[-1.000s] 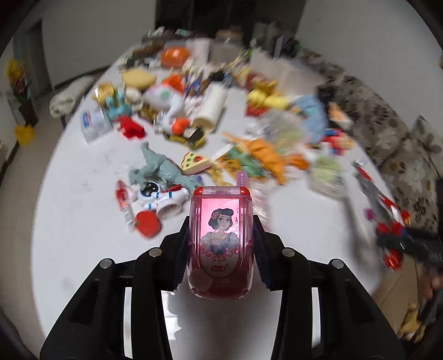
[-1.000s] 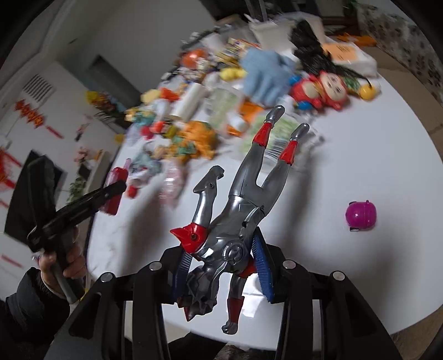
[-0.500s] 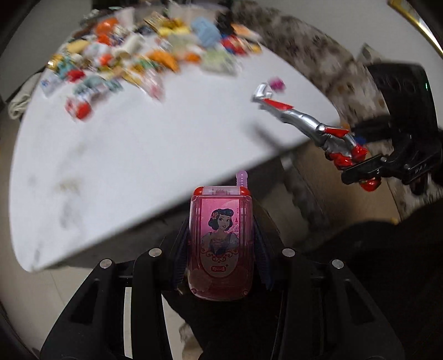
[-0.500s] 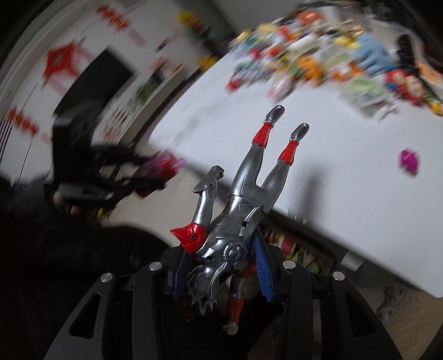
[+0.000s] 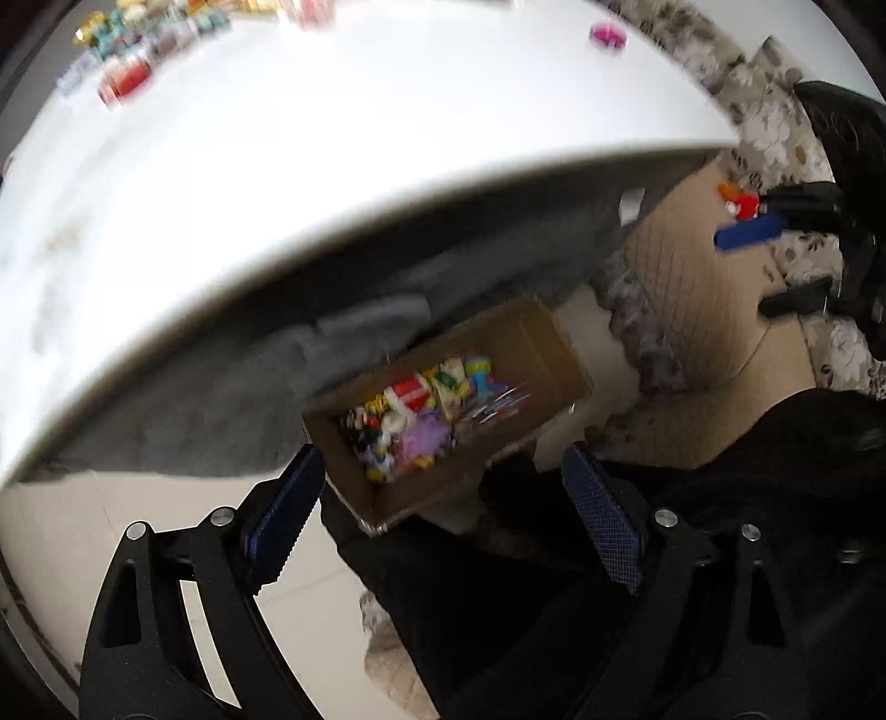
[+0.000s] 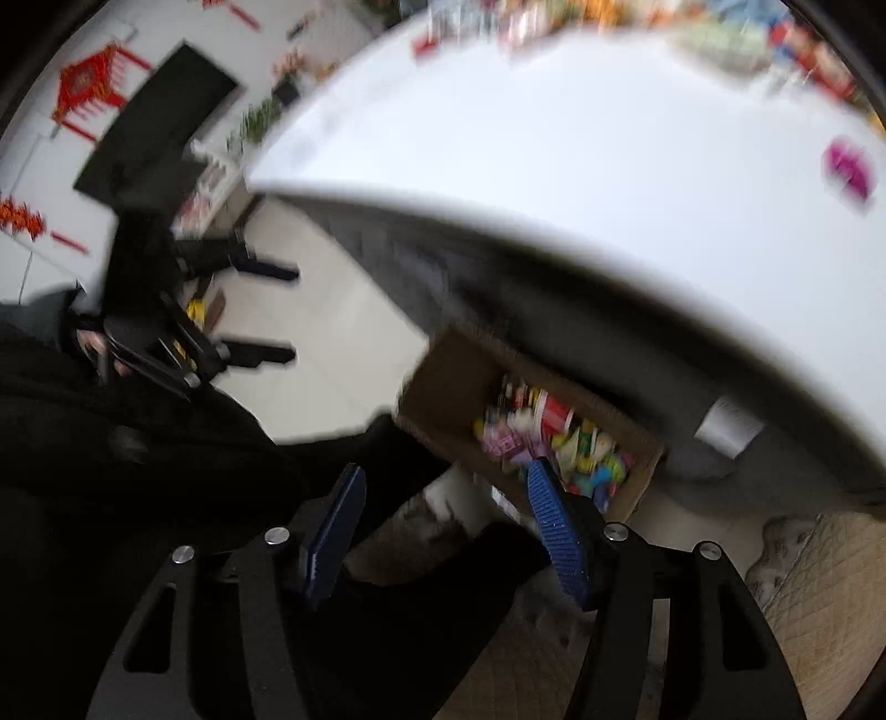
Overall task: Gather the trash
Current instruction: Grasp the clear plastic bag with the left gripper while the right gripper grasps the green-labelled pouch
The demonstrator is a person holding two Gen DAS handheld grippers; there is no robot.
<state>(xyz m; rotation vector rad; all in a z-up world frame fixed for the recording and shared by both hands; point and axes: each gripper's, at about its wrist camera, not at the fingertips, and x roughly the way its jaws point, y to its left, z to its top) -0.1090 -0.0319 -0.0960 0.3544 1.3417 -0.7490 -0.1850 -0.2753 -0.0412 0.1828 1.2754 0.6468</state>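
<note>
A brown cardboard box (image 5: 531,343) stands on the floor under the table's edge, holding several colourful toys in a blurred heap. My left gripper (image 5: 443,512) hangs over it, jaws opening, nothing between the blue pads (image 5: 282,515). My right gripper (image 6: 446,529) is also above the box (image 6: 448,382), jaws opening and empty. Each gripper shows in the other's view: the right gripper (image 5: 775,266) at the far right, the left gripper (image 6: 266,313) at the left. A small red thing (image 5: 742,204) sits by the right gripper's upper finger; I cannot tell what it is.
The white round table (image 5: 332,166) overhangs the box, with many toys blurred along its far side and a purple ball (image 5: 609,34) near the edge. The person's dark clothing fills the lower part of both views. A patterned sofa (image 5: 775,127) and a brown quilted mat (image 5: 681,288) lie to the right.
Both grippers swung off the table and down over the box. The pink toy phone is gone from the left jaws, the silver action figure from the right, and both jaws stand wider.
</note>
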